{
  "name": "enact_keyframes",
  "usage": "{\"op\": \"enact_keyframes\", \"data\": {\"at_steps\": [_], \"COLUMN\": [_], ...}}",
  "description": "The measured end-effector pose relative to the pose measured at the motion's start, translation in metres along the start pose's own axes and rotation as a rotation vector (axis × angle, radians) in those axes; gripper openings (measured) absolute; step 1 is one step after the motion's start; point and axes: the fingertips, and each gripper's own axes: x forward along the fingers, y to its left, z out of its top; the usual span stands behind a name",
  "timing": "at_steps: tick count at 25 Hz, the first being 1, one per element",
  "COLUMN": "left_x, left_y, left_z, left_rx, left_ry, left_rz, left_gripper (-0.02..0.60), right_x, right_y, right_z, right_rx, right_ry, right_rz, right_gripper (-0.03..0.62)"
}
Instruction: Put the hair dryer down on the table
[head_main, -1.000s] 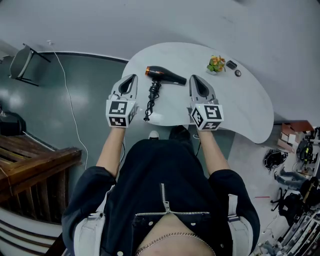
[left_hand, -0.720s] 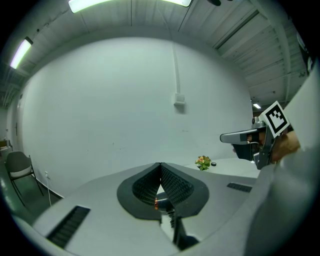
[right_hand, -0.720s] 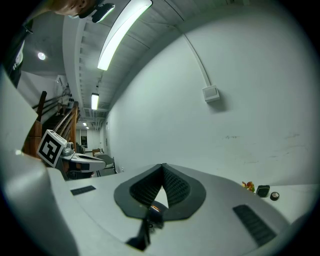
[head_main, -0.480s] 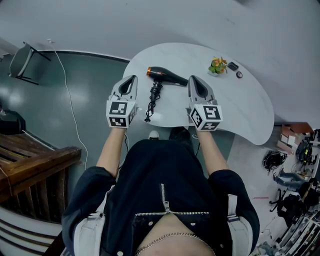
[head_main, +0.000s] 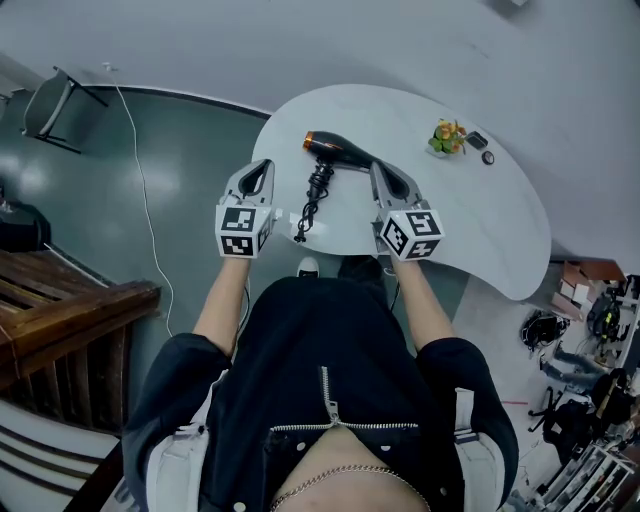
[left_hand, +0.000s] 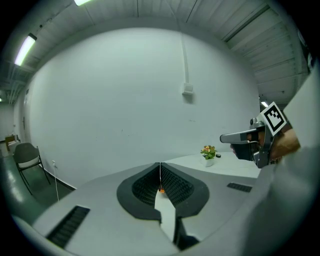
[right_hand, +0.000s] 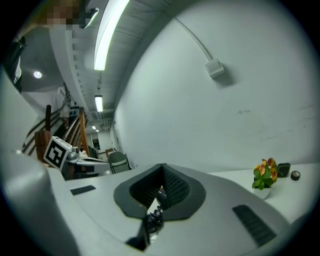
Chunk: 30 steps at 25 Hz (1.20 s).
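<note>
The black hair dryer (head_main: 337, 151) with an orange end lies on the white table (head_main: 470, 215), its coiled cord (head_main: 314, 196) trailing towards the near edge. My left gripper (head_main: 264, 166) hovers left of the cord, jaws shut and holding nothing. My right gripper (head_main: 381, 171) is shut and empty just right of the dryer's barrel; whether it touches the barrel I cannot tell. In the left gripper view the shut left gripper (left_hand: 160, 166) shows a speck of orange through its slit. The right gripper (right_hand: 162, 168) frames a bit of the cord (right_hand: 153, 218) below its closed tips.
A small potted plant (head_main: 446, 136) and two small dark items (head_main: 480, 146) stand at the table's far right. A chair (head_main: 48, 105) and a white cable (head_main: 140, 190) are on the dark floor to the left, wooden stairs (head_main: 70, 320) below them. Clutter sits at bottom right.
Both grippers have sunk a little towards the table, staying shut. The right one now sits closer to the dryer's barrel. The hair dryer itself has not moved on the table.
</note>
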Motion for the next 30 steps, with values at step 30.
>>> {"op": "enact_keyframes", "data": {"at_steps": [30], "left_x": [0.0], "left_y": [-0.015], "left_z": [0.027], "left_rx": [0.003], "left_ry": [-0.058], "left_rz": [-0.032], "left_gripper": [0.021], "right_x": [-0.01], "right_y": [0.002], "right_z": [0.036], "right_rx": [-0.137], "right_ry": [-0.087], "right_rz": [-0.079], "right_gripper": [0.003]}}
